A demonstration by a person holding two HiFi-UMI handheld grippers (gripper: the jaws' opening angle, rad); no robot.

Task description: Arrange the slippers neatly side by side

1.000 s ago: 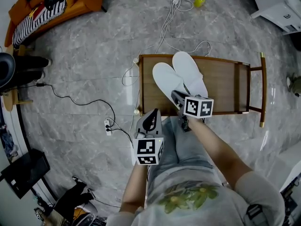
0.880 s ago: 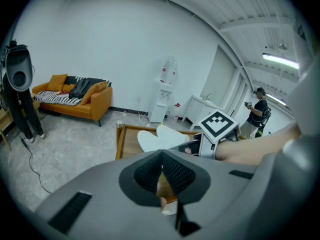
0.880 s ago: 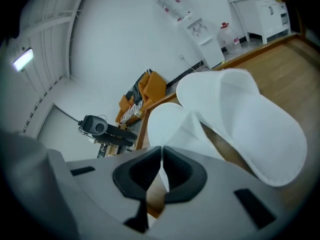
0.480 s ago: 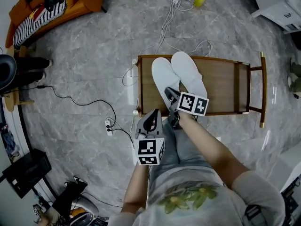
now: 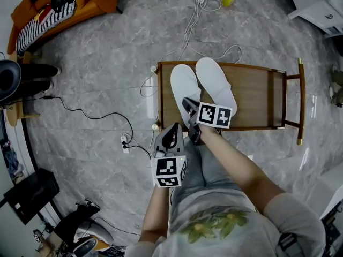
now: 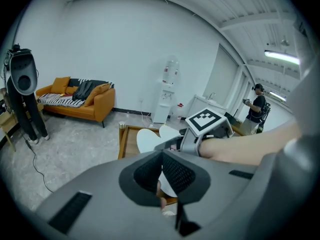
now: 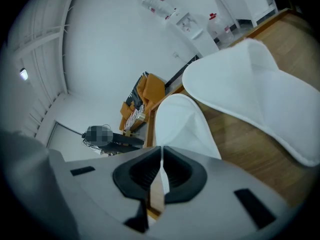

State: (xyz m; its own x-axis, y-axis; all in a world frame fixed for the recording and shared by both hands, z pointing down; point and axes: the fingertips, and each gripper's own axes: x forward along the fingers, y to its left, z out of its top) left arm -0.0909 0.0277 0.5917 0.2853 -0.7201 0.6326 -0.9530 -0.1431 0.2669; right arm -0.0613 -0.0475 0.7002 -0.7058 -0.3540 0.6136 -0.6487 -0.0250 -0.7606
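Two white slippers lie toes away from me on a wooden table (image 5: 257,98). The left slipper (image 5: 182,84) sits at the table's left end, and the right slipper (image 5: 213,82) touches it on its right. My right gripper (image 5: 187,104) is shut on the heel edge of the left slipper (image 7: 180,129), a thin white rim showing between its pads (image 7: 170,171). The right slipper (image 7: 250,91) lies free beside it. My left gripper (image 5: 172,128) hangs off the table's front edge over my lap, shut on nothing; from it I see both slippers (image 6: 147,138) ahead.
White cables and a power strip (image 5: 124,142) trail over the grey marble floor left of the table. An orange sofa (image 5: 64,1) stands at the far left, white cabinets (image 5: 316,4) at the far right. The table's right half is bare wood.
My right gripper has moved left along the table's front with the left slipper's heel in it, shifting that slipper leftward. The left gripper has stayed put.
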